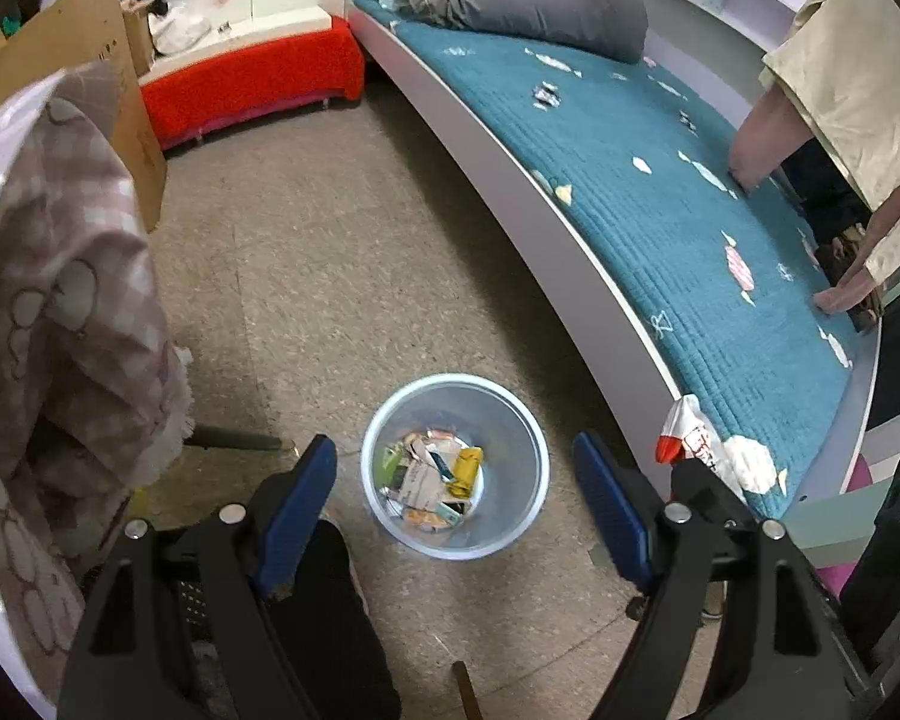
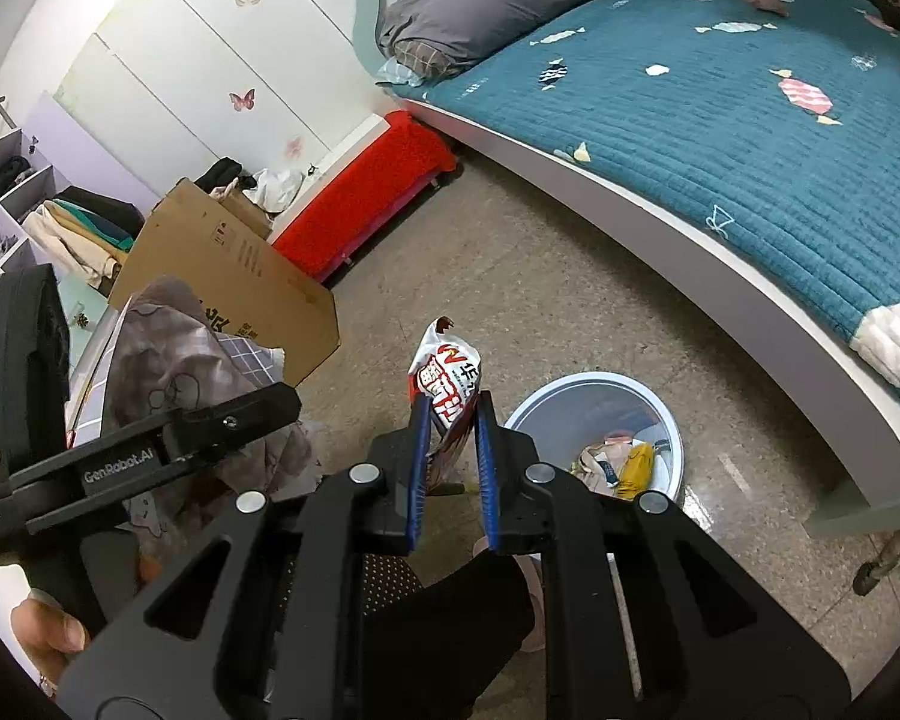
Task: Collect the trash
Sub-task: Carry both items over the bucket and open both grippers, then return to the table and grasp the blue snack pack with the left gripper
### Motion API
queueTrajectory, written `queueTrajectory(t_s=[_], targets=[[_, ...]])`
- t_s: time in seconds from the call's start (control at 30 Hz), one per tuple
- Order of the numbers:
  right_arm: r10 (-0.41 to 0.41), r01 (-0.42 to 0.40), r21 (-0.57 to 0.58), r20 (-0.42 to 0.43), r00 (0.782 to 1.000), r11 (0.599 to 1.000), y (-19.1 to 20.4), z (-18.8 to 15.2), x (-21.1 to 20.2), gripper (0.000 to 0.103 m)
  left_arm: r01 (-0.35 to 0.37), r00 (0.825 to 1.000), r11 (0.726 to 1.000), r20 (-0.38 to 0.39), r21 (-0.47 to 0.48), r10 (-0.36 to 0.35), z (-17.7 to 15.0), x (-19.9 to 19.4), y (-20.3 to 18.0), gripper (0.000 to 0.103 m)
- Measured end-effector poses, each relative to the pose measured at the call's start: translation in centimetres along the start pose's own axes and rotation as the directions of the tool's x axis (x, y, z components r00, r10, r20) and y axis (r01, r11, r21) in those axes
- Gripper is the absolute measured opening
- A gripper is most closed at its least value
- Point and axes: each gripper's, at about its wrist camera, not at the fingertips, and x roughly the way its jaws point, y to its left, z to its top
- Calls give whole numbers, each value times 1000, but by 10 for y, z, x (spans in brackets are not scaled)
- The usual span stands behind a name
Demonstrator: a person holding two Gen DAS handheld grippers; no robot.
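The left gripper (image 1: 456, 468) hangs released and empty over the waste bin (image 1: 390, 420); the right gripper (image 2: 453, 414) clenches a red-and-white snack wrapper (image 2: 444, 372); next, I judge, carry it over the bin and release.

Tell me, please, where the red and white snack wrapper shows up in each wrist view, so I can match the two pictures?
Left wrist view: the snack wrapper sits at lower right, beside the open left gripper, in front of the bed's edge.
Right wrist view: the wrapper is at centre, pinched upright in the right gripper.
Shared landmark: the pale blue trash bin on the floor, already holding litter.
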Motion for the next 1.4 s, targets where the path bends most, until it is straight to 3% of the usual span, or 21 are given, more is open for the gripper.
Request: queueTrajectory(t_s=[0.33,0.4,0.43,0.57,0.8,1.03,1.2,1.4], targets=[[22,-22,-3,24,999,1000,10,10,7,18,-77,992,997,98,26,74,6,-24,-1,80],[4,-5,12,25,1000,1000,8,11,11,47,-86,992,996,92,21,84,7,-24,-1,80],[-13,12,17,36,999,1000,8,11,11,68,-89,992,996,87,17,87,7,-23,-1,80],[-25,25,13,33,999,1000,7,8,10,69,-88,993,996,86,31,85,6,-21,-4,80],[-46,44,24,62,997,999,5,8,-19,69,-20,997,1000,70,21,18,-1,-28,-13,81],[26,-30,24,143,989,999,20,18,-78,69,43,990,997,129,69,-52,-10,-68,-33,81],[85,-78,-42,203,976,996,53,24,-116,69,107,968,992,219,73,-120,-15,-119,-32,81],[161,-129,-153,218,963,980,113,26,-135,70,63,933,996,350,69,-83,-24,-185,-4,82]])
